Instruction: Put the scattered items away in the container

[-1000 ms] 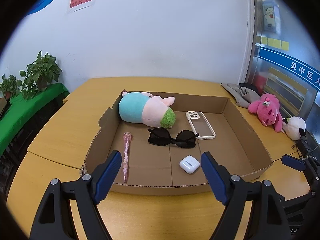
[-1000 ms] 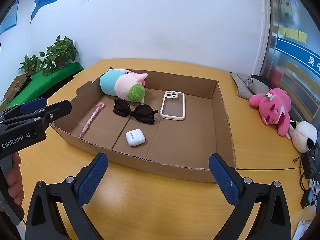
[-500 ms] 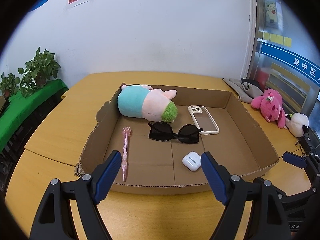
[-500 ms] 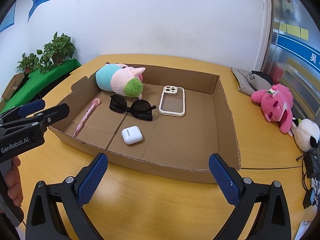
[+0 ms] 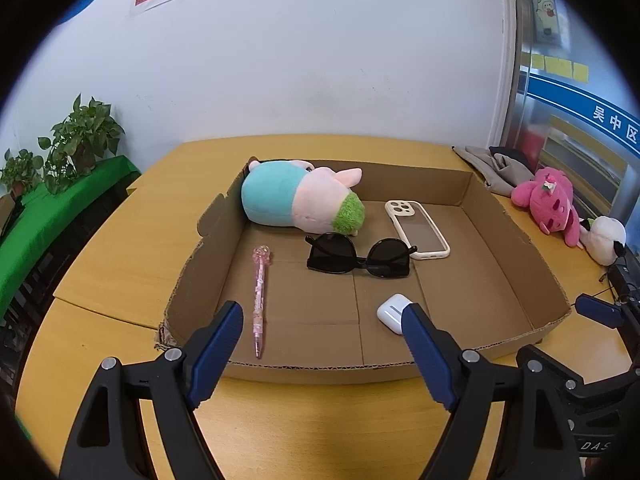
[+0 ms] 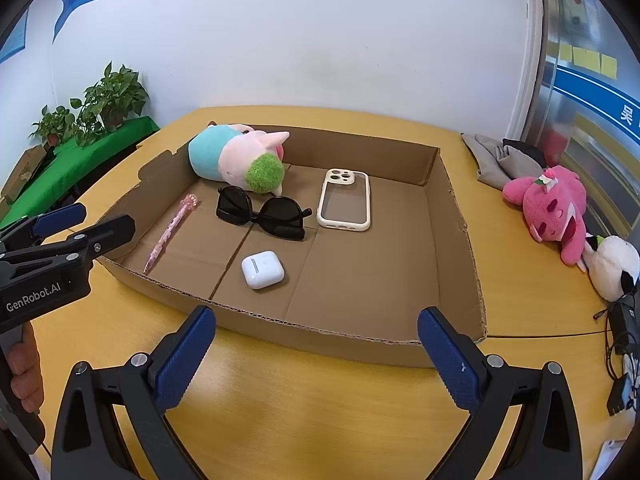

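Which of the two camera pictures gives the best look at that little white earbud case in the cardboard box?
The right wrist view. There the white earbud case lies fully visible on the floor of the cardboard box, lid seam showing. In the left wrist view, the left gripper has one finger covering part of the case.
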Demonstrator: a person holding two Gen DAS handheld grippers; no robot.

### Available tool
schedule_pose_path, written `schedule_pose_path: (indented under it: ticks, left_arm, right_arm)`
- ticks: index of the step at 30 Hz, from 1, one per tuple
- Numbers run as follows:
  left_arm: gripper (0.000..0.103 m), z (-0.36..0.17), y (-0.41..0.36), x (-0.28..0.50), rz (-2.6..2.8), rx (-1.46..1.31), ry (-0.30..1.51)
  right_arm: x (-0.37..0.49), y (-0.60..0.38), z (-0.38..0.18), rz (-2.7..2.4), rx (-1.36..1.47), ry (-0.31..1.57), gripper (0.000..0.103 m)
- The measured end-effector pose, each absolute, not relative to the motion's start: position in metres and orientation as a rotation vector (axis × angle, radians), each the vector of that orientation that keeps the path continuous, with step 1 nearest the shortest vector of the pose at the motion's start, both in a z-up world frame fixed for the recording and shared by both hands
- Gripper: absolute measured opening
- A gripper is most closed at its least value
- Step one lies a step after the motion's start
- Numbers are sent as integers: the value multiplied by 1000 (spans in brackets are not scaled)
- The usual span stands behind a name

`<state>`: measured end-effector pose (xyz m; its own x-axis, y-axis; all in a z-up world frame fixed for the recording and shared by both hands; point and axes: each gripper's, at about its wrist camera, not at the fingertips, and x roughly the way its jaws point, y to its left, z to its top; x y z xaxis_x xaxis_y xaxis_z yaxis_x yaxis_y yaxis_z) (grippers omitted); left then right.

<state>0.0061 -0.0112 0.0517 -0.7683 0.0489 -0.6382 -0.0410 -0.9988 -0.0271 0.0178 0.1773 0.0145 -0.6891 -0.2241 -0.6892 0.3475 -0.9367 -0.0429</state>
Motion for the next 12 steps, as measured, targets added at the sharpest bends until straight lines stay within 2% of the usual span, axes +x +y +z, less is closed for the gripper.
schedule_pose_path:
  ticks: [12]
  left_arm:
    - [82, 44, -6, 9, 2936, -1117, 33]
  right_arm:
    - [20, 181, 15, -2639, 1027, 228, 103]
